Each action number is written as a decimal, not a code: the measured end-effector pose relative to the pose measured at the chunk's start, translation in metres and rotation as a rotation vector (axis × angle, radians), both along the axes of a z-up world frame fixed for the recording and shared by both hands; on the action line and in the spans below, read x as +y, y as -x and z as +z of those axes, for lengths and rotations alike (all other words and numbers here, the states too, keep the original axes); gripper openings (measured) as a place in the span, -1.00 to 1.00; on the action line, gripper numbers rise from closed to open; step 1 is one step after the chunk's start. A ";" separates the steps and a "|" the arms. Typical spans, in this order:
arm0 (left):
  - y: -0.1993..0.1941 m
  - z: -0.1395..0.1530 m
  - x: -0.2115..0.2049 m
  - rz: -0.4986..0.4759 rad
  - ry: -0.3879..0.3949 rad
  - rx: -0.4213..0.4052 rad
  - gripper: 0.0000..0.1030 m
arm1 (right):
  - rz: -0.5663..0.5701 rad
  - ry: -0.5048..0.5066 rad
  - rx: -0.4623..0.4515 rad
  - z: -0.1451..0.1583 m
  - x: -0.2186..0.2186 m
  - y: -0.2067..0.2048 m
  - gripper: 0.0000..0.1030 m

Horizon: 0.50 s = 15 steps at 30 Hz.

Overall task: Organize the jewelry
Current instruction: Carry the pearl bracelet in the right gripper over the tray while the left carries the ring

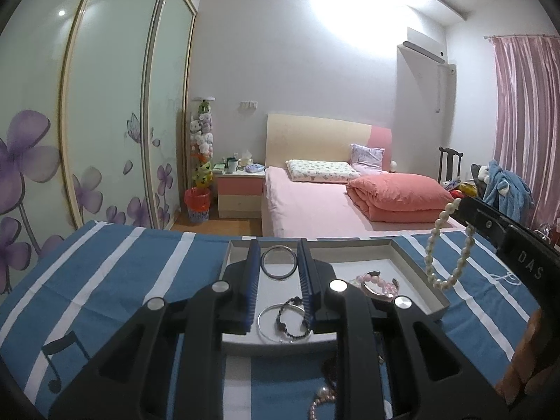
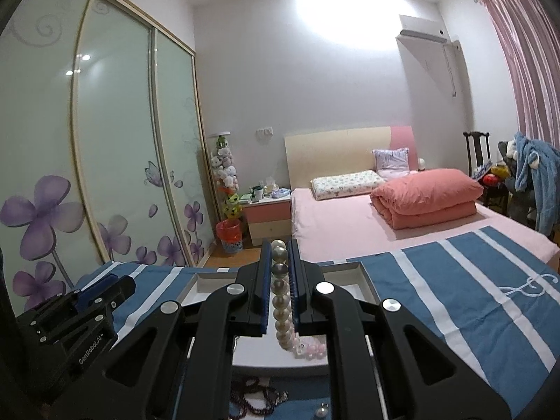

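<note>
Gripping pearl necklace [image 2: 280, 301], right gripper [image 2: 280, 255] marked "DAS"; left gripper [image 1: 279, 262], "GenRobot.AI", jaws apart over tray [image 1: 416, 266]

Both wrist views face the bed [image 1: 315, 206] — close above the shared tray [image 2: 367, 288].

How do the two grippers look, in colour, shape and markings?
Both the left gripper and the right gripper are black, with angular linkage arms, round silver pivot pins and blue ribbed pads on the jaws. White lettering shows on each body: "DAS" on the right one, "GenRobot.AI" on the left. No cables or sleeves show.
</note>
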<state>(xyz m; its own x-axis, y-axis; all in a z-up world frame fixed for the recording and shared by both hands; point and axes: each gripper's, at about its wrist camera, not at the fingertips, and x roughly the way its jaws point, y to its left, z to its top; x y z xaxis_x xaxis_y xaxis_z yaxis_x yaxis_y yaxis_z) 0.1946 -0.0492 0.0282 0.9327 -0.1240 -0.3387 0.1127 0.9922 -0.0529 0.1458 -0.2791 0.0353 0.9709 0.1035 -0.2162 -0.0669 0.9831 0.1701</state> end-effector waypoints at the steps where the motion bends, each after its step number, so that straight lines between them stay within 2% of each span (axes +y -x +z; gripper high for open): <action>1: -0.006 -0.002 -0.001 0.001 -0.002 0.008 -0.58 | 0.000 -0.004 0.007 -0.001 -0.001 -0.004 -0.80; 15: -0.066 -0.033 -0.014 -0.044 -0.018 0.108 -0.58 | 0.048 -0.038 0.160 -0.029 0.000 -0.067 -0.80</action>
<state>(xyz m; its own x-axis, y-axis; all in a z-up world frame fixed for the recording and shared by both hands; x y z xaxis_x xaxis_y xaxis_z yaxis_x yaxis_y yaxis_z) 0.2604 -0.0631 -0.0050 0.8845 -0.1571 -0.4393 0.1511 0.9873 -0.0489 0.2128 -0.2786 0.0066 0.9179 0.1603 -0.3629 -0.0829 0.9721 0.2196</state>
